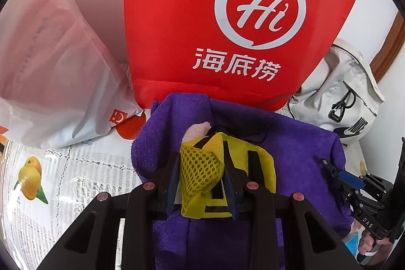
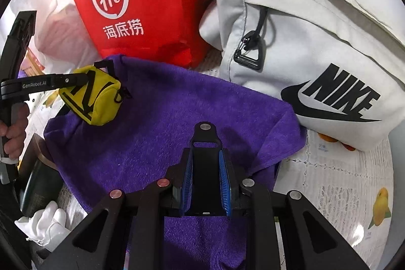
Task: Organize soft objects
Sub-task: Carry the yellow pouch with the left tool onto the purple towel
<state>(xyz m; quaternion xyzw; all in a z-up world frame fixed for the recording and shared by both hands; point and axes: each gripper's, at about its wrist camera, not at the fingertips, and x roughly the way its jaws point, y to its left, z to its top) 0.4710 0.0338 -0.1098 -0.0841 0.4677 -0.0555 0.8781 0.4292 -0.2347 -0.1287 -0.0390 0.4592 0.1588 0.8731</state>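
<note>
My left gripper (image 1: 200, 168) is shut on a small yellow pouch (image 1: 202, 171) with black straps and a mesh side, held just above a purple towel (image 1: 291, 143). In the right wrist view the pouch (image 2: 96, 100) hangs over the towel's left part (image 2: 164, 118), with the left gripper (image 2: 76, 80) clamped on it. My right gripper (image 2: 205, 163) is low over the towel's near side. Its blue pads (image 2: 224, 181) are close together with nothing between them. It also shows at the right edge of the left wrist view (image 1: 336, 173).
A red Haidilao bag (image 1: 227, 17) stands behind the towel. A white plastic bag (image 1: 50, 67) lies at its left. A white Nike bag (image 2: 316, 55) lies at the right. White gloves (image 2: 45, 224) lie at the near left. A fruit-print lace tablecloth (image 2: 341, 181) covers the table.
</note>
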